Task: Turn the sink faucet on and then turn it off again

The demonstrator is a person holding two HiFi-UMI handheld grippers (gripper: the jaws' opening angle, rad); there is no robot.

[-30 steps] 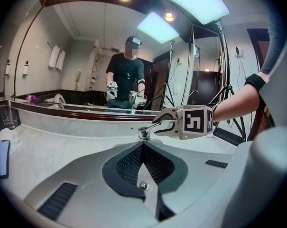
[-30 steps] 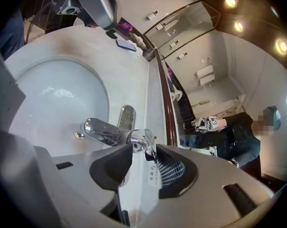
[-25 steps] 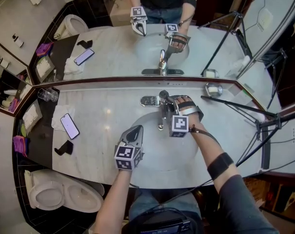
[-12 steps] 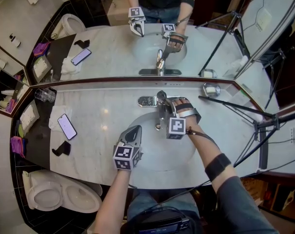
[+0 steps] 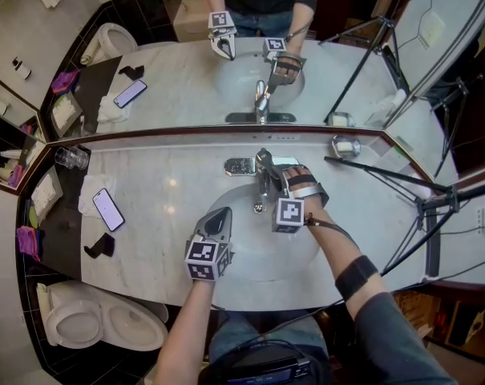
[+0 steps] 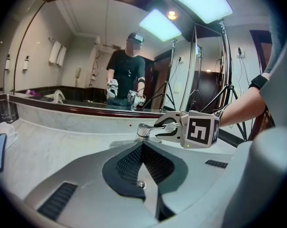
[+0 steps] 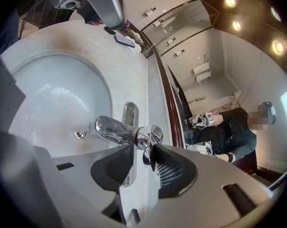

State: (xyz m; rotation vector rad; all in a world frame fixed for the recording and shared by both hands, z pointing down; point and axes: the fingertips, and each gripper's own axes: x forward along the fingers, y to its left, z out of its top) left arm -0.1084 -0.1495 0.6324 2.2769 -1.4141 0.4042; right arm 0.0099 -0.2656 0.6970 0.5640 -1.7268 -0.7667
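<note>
**Right Gripper Takes Hold of Faucet Lever at Marble Basin**

A pale marble counter (image 5: 162, 191) ran beneath a wide mirror (image 5: 226, 70) in a tiled bathroom. In the head view, a phone (image 5: 108, 208) lay on it to the left, a toilet (image 5: 98, 319) stood beyond the counter's near-left edge, and a tripod (image 5: 435, 243) stood at the right. The chrome faucet (image 5: 263, 179) rose at the back of the basin (image 5: 242, 239). The right gripper (image 5: 276, 169) reached to the faucet's top, while the left gripper (image 5: 223, 213) hung over the front of the bowl, apart from the tap.

In the left gripper view, that tool's pads met at their tips with nothing between them, pointing toward the faucet.

In the right gripper view, the jaws had just been closing and clasped the lever (image 7: 152, 137), which stood between the pads. No stream showed at the spout (image 7: 110, 127), though glare on the chrome left that uncertain. The step in hand looked to be the turning-on. The next move would likely call for lifting or swinging the lever under a firm grip, then reversing it.
</note>
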